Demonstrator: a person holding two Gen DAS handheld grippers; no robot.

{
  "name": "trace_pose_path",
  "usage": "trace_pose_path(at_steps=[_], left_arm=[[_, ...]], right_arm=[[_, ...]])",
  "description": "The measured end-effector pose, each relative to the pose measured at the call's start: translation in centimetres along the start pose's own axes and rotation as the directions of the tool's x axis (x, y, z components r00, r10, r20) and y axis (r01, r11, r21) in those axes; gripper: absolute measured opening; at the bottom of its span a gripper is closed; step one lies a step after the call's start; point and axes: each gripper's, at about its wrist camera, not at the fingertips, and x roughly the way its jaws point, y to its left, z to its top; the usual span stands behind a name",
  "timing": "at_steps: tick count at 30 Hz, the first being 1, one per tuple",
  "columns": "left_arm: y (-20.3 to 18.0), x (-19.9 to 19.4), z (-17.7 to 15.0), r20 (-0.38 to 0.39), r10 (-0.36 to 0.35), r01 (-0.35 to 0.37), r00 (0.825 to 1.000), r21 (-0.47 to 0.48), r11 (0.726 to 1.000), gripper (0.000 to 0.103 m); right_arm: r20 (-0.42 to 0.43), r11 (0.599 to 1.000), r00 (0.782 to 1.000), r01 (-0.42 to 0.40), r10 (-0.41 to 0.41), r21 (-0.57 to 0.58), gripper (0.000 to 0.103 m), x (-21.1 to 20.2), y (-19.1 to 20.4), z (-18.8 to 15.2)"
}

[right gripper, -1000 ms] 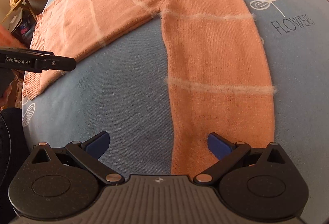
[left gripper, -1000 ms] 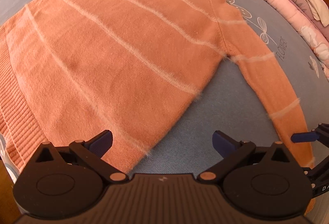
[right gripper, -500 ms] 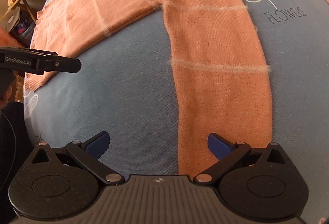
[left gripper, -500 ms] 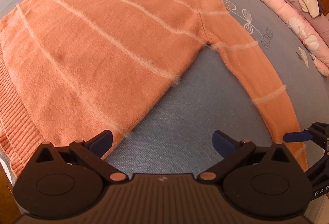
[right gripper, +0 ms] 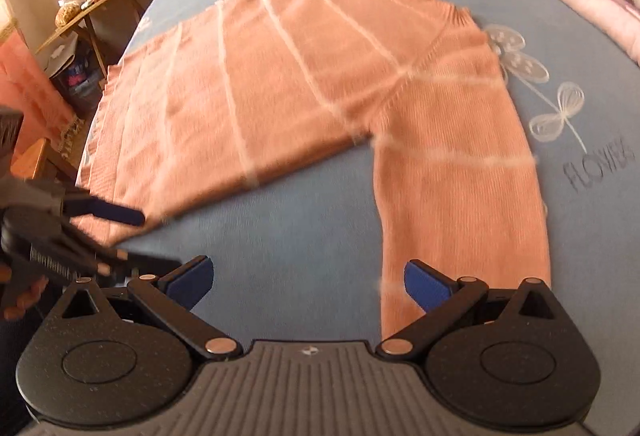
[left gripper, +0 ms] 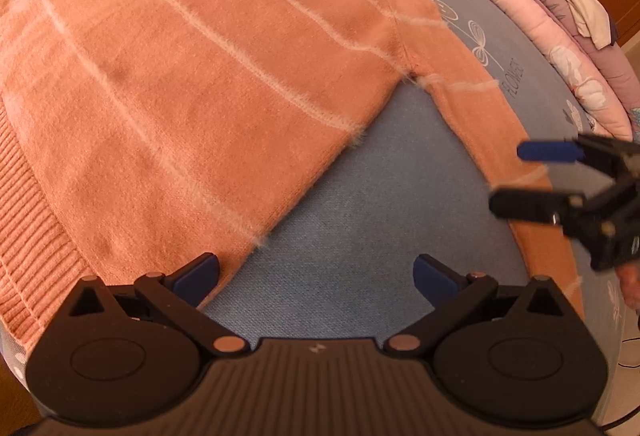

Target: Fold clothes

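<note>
Orange knit sweater [left gripper: 208, 76] is lying flat and unfolded on the blue bedsheet [left gripper: 352, 236]; every fold is waiting. Fuzzy pale stripes, ribbed hem, near sleeve [right gripper: 464, 204] lying straight. Left gripper [left gripper: 316, 276] and right gripper [right gripper: 306, 282] are both hovering spread wide, holding nothing.

The orange sweater [left gripper: 208, 76] with pale stripes lies flat, spread on the blue bed [left gripper: 360, 236], sleeves extended.
</note>
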Motion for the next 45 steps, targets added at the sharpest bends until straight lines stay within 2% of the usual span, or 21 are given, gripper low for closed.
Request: trace_pose_path(at_steps=[4,6,8,10,12,14,16,18,21,23,25,28,32,36,41,45], left_arm=[[0.6,0.0,-0.1,-0.009,0.007,-0.007,1.000,-0.022,1.000,0.102],[0.7,-0.1,-0.3,-0.011,0.002,-0.002,1.000,-0.020,1.000,0.102],[0.7,-0.1,-0.5,-0.008,0.001,-0.001,1.000,-0.005,1.000,0.102],[0.7,-0.1,-0.6,-0.008,0.002,-0.002,1.000,0.004,1.000,0.102],[0.7,-0.1,-0.7,-0.011,0.004,-0.003,1.000,0.006,1.000,0.102],[0.8,-0.1,-0.7,-0.010,0.002,-0.002,1.000,0.003,1.000,0.102],[0.9,-0.1,-0.7,-0.010,0.002,-0.002,1.000,0.002,1.000,0.102],[0.9,0.0,-0.6,-0.016,0.003,-0.003,1.000,0.002,1.000,0.102],[0.9,-0.1,-0.5,-0.019,0.006,-0.007,1.000,-0.012,1.000,0.102],[0.9,-0.4,-0.5,-0.004,0.009,-0.009,1.000,-0.041,0.999,0.102],[0.9,-0.8,-0.6,0.009,0.009,-0.008,1.000,-0.059,0.998,0.102],[1.0,-1.6,-0.5,0.029,0.016,-0.014,0.999,-0.052,0.999,0.102],[1.9,-2.1,0.2,0.035,0.037,-0.036,0.999,-0.036,0.999,0.102],[4.1,-2.9,1.3,0.059,0.030,-0.028,0.998,-0.035,0.999,0.102],[7.7,-3.6,3.0,0.088,0.004,-0.003,0.996,-0.004,1.000,0.102],[11.0,-4.0,5.2,0.113,0.001,0.000,0.994,-0.001,1.000,0.102]], right_arm=[[0.087,1.000,0.996,-0.019,0.018,0.003,0.103,2.4,0.0,4.9],[0.128,0.999,0.991,-0.049,0.047,0.010,0.103,3.8,0.1,6.8],[0.169,0.999,0.985,-0.046,0.044,0.007,0.103,5.7,0.1,8.2],[0.147,0.999,0.988,-0.039,0.037,0.011,0.103,8.3,0.0,9.2],[0.082,0.999,0.996,-0.025,0.023,0.022,0.103,10.6,-0.1,9.3],[0.055,0.999,0.998,0.012,-0.010,-0.035,0.103,11.7,0.4,8.7],[0.046,0.990,0.998,0.046,-0.040,-0.134,0.103,11.8,1.4,8.3],[0.031,0.986,0.999,0.032,-0.028,-0.162,0.103,10.9,1.7,8.1],[0.081,0.994,0.993,-0.078,0.084,-0.071,0.103,7.2,1.1,7.3],[0.108,0.998,0.993,-0.047,0.050,-0.034,0.103,5.4,0.8,6.2],[0.076,1.000,0.997,-0.017,0.016,0.016,0.103,4.9,0.1,4.9],[0.035,0.996,0.999,-0.009,0.006,0.085,0.103,4.1,-0.7,2.5],[0.024,0.997,0.999,0.025,-0.027,0.067,0.103,2.9,0.1,0.6],[0.006,0.998,0.998,0.057,-0.057,0.038,0.103,3.0,1.9,1.7],[-0.028,0.994,0.994,0.105,-0.104,0.020,0.103,4.8,5.0,5.4],[-0.083,0.985,0.982,0.161,-0.167,-0.068,0.103,6.1,9.1,8.0]])
